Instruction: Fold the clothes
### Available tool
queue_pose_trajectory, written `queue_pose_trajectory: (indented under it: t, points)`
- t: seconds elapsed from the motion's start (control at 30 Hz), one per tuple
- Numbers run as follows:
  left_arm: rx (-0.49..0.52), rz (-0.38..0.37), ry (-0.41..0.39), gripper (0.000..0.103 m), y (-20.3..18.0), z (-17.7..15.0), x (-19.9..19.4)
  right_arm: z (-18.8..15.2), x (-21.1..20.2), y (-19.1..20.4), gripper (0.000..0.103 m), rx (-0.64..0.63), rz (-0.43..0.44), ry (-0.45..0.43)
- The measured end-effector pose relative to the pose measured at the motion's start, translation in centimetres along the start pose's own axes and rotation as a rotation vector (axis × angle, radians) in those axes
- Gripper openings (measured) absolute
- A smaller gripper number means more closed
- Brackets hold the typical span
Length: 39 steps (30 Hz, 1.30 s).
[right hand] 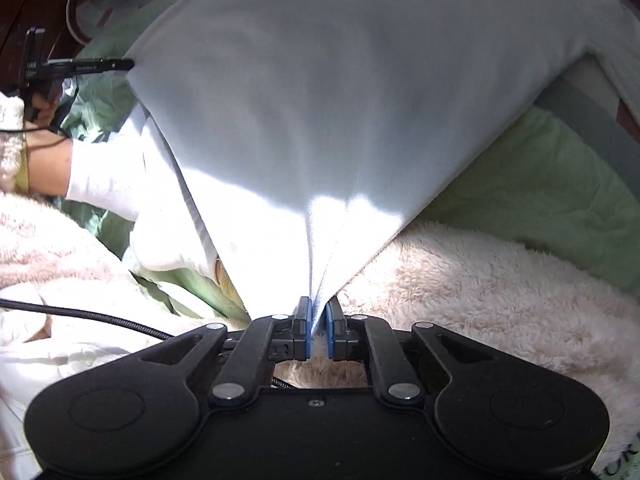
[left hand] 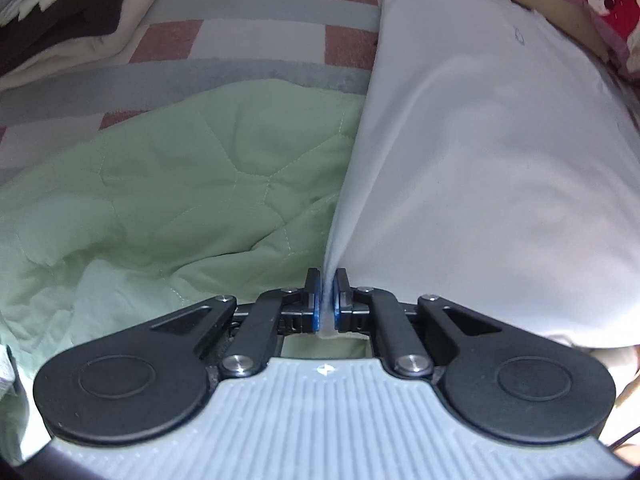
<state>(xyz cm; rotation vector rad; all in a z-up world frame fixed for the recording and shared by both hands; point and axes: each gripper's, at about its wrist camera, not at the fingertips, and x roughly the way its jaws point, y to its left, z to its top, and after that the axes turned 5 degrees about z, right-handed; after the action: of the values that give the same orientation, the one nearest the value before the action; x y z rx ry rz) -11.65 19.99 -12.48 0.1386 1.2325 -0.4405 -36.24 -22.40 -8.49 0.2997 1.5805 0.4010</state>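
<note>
A pale white-blue garment (left hand: 480, 128) is stretched taut over the bed. My left gripper (left hand: 326, 280) is shut on one corner of it, the cloth pinched between the blue pads. In the right wrist view the same garment (right hand: 340, 92) fans out from my right gripper (right hand: 318, 308), which is shut on another corner. The left gripper (right hand: 120, 65) also shows in the right wrist view at far left, gripping the cloth's edge. The garment hangs lifted between both grippers.
A green quilted blanket (left hand: 180, 184) lies under the garment on a pink-and-grey checked sheet (left hand: 256, 36). A fluffy pink blanket (right hand: 500, 292) lies at the near side. Dark and cream clothes (left hand: 60, 20) are piled at back left. A black cable (right hand: 100, 318) runs at lower left.
</note>
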Motion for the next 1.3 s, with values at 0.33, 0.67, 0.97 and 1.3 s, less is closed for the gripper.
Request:
queue_pose_trajectory:
  t: [0.33, 0.67, 0.97, 1.3]
  points:
    - [0.128, 0.066, -0.039, 0.026, -0.5, 1.8, -3.0, 6.6, -9.4, 1.8, 0.043, -0.081, 0.127, -0.301]
    - [0.069, 0.140, -0.282, 0.033, -2.6, 11.2, 0.1, 19.8, -7.6, 2.3, 0.043, -0.124, 0.144, -0.588]
    - [0.053, 0.143, -0.345, 0.035, -5.8, 14.2, 3.8, 26.8, -2.6, 7.3, 0.043, -0.271, -0.073, -0.644]
    - [0.012, 0.083, -0.341, 0.036, -5.4, 14.1, 3.9, 27.8, -0.9, 8.4, 0.043, -0.344, -0.102, -0.655]
